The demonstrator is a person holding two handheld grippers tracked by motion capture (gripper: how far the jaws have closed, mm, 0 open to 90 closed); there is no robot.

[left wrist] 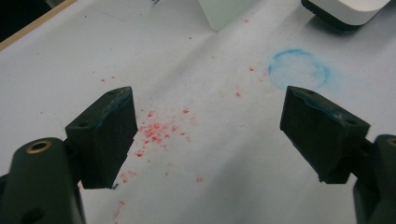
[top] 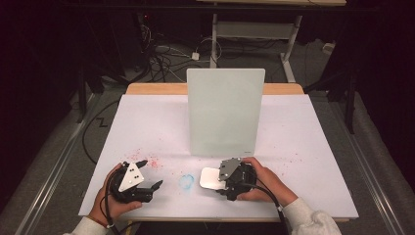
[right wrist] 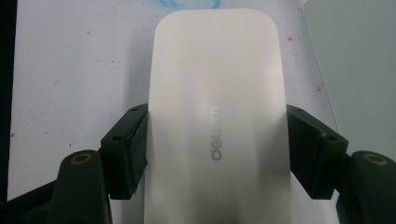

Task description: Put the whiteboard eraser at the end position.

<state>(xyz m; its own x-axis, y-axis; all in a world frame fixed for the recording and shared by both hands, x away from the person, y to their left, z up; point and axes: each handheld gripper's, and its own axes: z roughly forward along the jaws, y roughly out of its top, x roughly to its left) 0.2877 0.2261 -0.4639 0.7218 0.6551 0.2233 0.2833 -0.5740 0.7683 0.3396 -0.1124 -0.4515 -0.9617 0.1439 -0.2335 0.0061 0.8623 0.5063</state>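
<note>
While the high view looks down on the white-covered counter (top: 293, 147), the right hand-held gripper (top: 219, 180) holds a white, rounded, smooth plastic eraser block (top: 211, 178) low over the surface, just right of a faint blue smudged ring (top: 186, 181) and in front of an upright pale glass board (top: 225, 111); its long axis runs roughly toward the left hand-held gripper (top: 149, 177), which rests apart beside scattered red specks (top: 151, 162). From the left gripper view, the left hand-held gripper (left wrist: 208, 123) stands released, jaws wide with nothing between them, red specks (left wrist: 156, 132) and the blue ring (left wrist: 299, 69) beneath and beyond it, the block's dark-based end (left wrist: 348, 11) at the top edge. From the right gripper view, the right hand-held gripper (right wrist: 217, 140) is clenched on the block (right wrist: 217, 107), pads pressing its long sides near the rear, the length pointing straight away toward the blue ring (right wrist: 189, 3). Such slick, curved sides could let the block squirt forward or twist if pressed hard onto the counter, and a careless sweep might nudge the glass board (right wrist: 355, 70).
</note>
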